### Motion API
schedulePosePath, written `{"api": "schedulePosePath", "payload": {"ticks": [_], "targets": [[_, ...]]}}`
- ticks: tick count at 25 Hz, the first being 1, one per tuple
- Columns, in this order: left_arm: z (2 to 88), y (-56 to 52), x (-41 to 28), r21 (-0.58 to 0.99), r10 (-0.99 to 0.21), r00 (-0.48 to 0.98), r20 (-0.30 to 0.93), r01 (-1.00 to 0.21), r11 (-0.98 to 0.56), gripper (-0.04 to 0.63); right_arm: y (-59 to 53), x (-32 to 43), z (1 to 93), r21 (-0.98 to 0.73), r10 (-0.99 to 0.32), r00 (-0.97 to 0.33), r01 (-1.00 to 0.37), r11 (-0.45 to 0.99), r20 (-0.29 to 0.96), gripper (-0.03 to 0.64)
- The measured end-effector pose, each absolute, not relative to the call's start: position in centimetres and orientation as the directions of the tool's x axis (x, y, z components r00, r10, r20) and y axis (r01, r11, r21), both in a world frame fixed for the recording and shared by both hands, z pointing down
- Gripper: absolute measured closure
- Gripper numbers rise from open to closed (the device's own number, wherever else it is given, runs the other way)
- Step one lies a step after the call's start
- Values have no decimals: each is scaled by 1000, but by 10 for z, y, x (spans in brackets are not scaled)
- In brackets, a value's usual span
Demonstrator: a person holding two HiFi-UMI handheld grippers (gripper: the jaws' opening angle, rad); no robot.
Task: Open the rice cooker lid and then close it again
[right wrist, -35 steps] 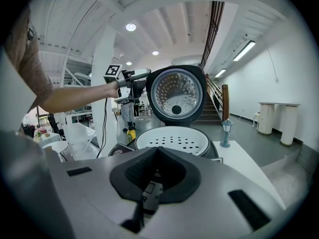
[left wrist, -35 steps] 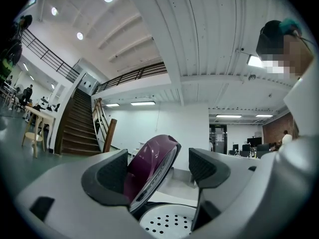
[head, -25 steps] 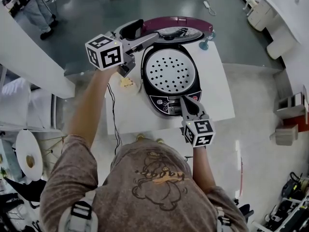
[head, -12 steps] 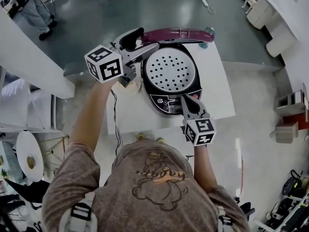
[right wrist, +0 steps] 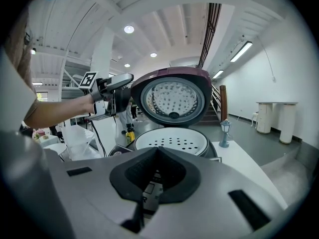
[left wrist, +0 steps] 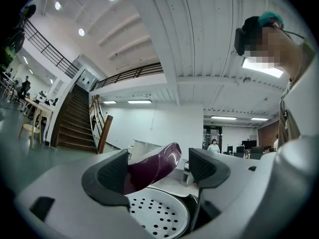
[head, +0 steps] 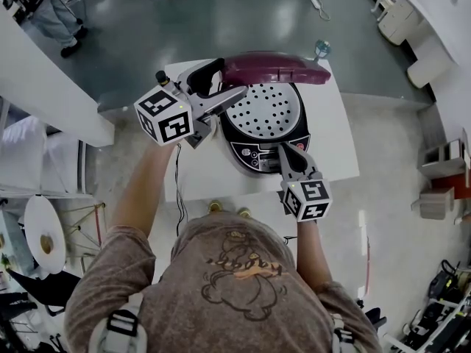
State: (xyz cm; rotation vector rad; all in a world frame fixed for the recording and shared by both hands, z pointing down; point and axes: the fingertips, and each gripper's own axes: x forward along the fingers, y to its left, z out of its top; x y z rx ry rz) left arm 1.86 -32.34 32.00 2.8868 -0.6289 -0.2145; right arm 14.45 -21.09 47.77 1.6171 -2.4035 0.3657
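Left tool [head: 223,81]: I hold it up at the rear left of the rice cooker [head: 257,151], pointing right. The left tool view [left wrist: 159,169] shows the jaws well apart. The rim of the purple lid [left wrist: 152,166] lies between them, close against the left pad [left wrist: 113,172]; I cannot tell whether they touch. The right pad is clear of it.

Lid [head: 276,68]: partly raised, hinged at the back and tilted over the rear of the pot. From the right tool view its round inner face [right wrist: 172,99] is turned toward the front.

Pot: open on top, with a white perforated tray [head: 268,112] seated inside, flat and level with the rim. The cooker stands on the white desk [head: 335,153], control panel toward me. A black cord [head: 176,190] hangs off the desk's left edge.

Right tool [head: 289,151]: low at the front of the cooker, tip at the control panel. In its own view [right wrist: 155,171] the pads meet, jaws together, nothing clamped; only the panel shows in the gap below them.

A small lantern-shaped ornament [right wrist: 226,128] stands on the desk at the far right, near the cooker.
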Motion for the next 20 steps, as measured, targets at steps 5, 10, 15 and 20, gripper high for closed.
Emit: {"api": "schedulePosePath", "payload": {"ticks": [5, 10, 15, 20], "targets": [[330, -312, 19, 221, -415, 904, -101, -386, -895, 218, -211, 143, 478, -81, -865, -380, -923, 375, 326, 615], [341, -300, 19, 244, -413, 905, -98, -381, -892, 219, -209, 142, 480, -92, -856, -393, -918, 385, 336, 615], [355, -289, 20, 268, -405, 911, -80, -371, -889, 219, -205, 141, 483, -92, -845, -402, -913, 397, 352, 615], [369, -281, 23, 267, -400, 915, -48, -374, -888, 219, -198, 140, 478, -134, -836, -425, -905, 404, 347, 614]]}}
